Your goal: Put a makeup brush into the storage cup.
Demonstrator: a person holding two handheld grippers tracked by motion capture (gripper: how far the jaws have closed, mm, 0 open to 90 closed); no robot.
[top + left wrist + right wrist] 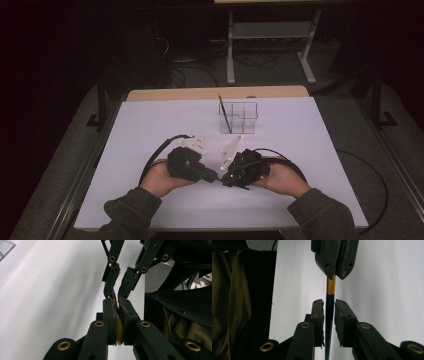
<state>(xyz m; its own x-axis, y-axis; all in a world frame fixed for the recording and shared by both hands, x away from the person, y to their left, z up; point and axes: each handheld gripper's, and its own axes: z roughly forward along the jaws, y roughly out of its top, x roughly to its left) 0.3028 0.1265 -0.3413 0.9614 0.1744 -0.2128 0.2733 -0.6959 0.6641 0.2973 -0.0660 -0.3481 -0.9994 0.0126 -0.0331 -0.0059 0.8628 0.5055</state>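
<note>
A slim paintbrush point(329, 312) with a dark blue handle and gold ferrule spans the two grippers just above the white table. My left gripper point(117, 302) is shut on its bristle end, and tan bristles point(119, 331) show between the pads. In the right gripper view the left gripper point(335, 275) clamps the ferrule at the top. My right gripper point(329, 302) has the blue handle between its jaws, which stand slightly apart from it. In the high view the left gripper point(212, 176) and right gripper point(226, 179) meet tip to tip near the table's front.
A clear plastic organizer point(239, 117) with compartments stands at the middle back of the white table point(150, 130), with another thin dark brush point(224, 114) leaning in it. Cables loop behind both hands. Table legs and wires lie on the dark floor beyond.
</note>
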